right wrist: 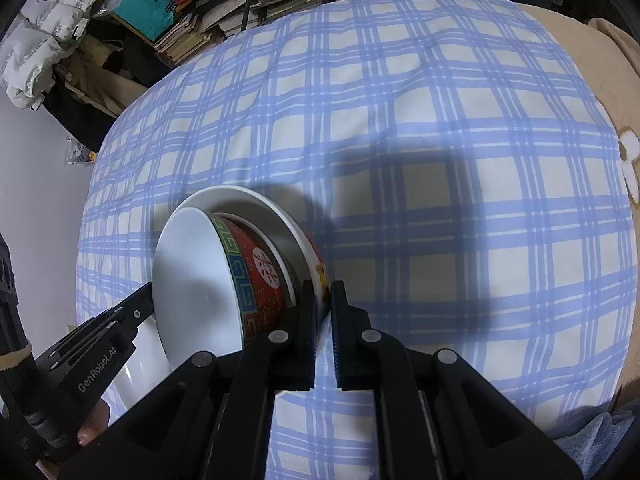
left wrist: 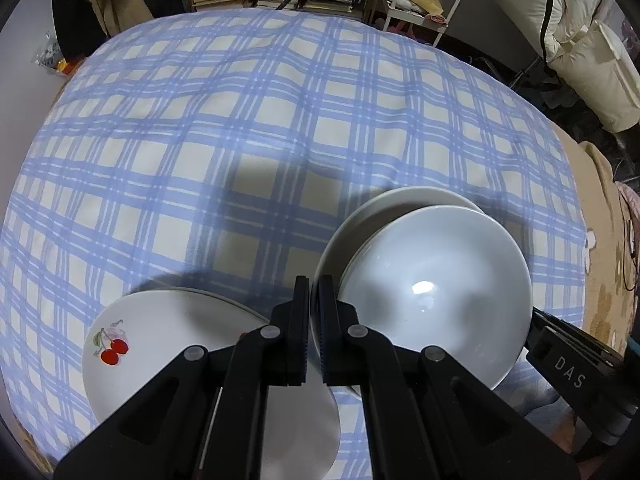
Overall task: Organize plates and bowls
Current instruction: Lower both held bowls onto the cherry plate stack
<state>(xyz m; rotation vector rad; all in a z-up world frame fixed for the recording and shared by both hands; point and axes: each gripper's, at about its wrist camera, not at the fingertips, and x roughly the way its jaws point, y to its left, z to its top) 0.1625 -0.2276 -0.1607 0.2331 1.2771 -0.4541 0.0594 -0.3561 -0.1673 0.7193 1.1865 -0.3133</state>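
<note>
The left gripper [left wrist: 314,312] pinches the near rim of the white plate [left wrist: 380,208], its jaws nearly together. The right gripper [right wrist: 328,316] clamps the same plate's opposite rim at 6 o'clock, jaws narrow. The red patterned bowl [right wrist: 260,280] sits tilted in the plate, which seems lifted off the checked cloth [left wrist: 240,120]. At 8 o'clock rests the cherry plate [left wrist: 168,344]

Open ground: blue-and-white checked cloth [left wrist: 248,120] on the bed, bare across far and middle stretches.
Obstacles, near edge: white cherry-print plate [left wrist: 168,344] on the left; tilted red patterned bowl [right wrist: 256,276] against a white plate [right wrist: 256,204], centre-right.
</note>
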